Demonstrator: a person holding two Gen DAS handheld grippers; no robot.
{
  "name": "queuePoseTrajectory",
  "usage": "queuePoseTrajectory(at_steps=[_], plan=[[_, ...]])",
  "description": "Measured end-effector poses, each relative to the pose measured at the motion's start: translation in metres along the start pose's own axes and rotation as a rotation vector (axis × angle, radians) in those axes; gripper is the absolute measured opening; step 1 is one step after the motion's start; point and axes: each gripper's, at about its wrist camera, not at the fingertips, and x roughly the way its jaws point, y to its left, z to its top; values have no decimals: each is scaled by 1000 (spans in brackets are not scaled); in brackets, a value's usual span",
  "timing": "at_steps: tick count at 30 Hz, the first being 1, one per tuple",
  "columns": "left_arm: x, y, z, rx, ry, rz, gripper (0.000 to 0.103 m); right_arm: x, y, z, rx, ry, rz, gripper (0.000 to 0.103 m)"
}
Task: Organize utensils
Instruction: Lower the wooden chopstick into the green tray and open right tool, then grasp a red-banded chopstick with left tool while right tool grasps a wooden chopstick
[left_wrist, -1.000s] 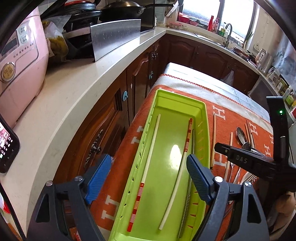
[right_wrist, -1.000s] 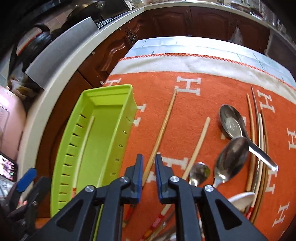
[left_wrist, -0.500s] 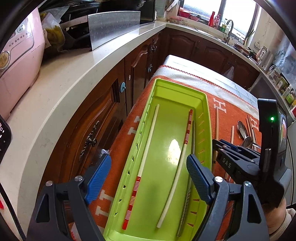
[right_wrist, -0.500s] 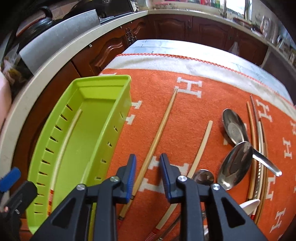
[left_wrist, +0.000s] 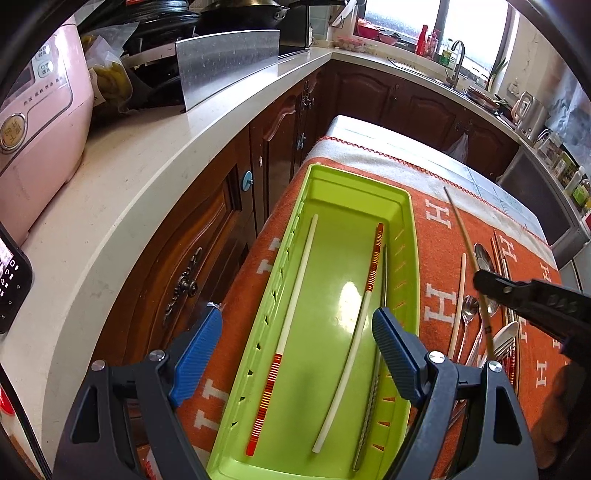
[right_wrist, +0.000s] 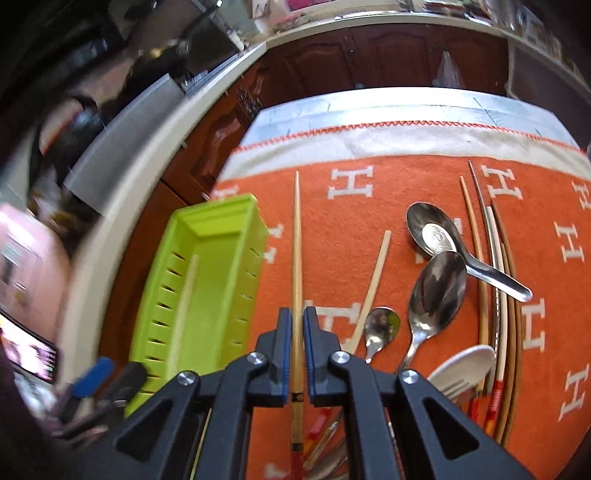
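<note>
A lime green tray (left_wrist: 410, 236) lies on the orange cloth and holds two white chopsticks with red striped ends (left_wrist: 295, 306) and a metal one (left_wrist: 384, 273). My left gripper (left_wrist: 295, 358) is open and empty over the tray's near end. My right gripper (right_wrist: 297, 321) is shut on a long wooden chopstick (right_wrist: 296, 236), lifted above the cloth to the right of the tray (right_wrist: 221, 236); it also shows in the left wrist view (left_wrist: 465, 236). Several spoons (right_wrist: 439, 288), chopsticks and a white fork (right_wrist: 461, 365) lie loose on the cloth at the right.
A pale counter (left_wrist: 122, 177) with a pink rice cooker (left_wrist: 37, 110) and a steel panel (left_wrist: 225, 62) runs along the left. Dark wood cabinets (left_wrist: 207, 236) stand between counter and table. A phone (left_wrist: 11, 280) lies at the counter's near left.
My right gripper has shut on the wooden chopstick and lifted it off the cloth, swinging it straight. The left gripper has stayed open over the tray.
</note>
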Motion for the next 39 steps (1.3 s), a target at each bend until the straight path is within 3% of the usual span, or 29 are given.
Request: queuePoseTrajectory(at_steps=[7, 15, 19, 30, 39], plan=[[-5, 5, 1, -16, -7, 18, 82, -10, 29, -1, 30, 30, 141, 6], [-7, 11, 5, -28, -8, 64, 82, 15, 59, -19, -28, 155, 185, 8], [-3, 17, 5, -52, 15, 58, 82, 14, 59, -22, -37, 169, 183, 24], [-9, 2, 2, 3, 14, 43, 82, -5, 45, -18, -100, 124, 124, 24], [-23, -27, 4, 59, 1, 10, 82, -48, 24, -17, -227, -20, 37, 24]])
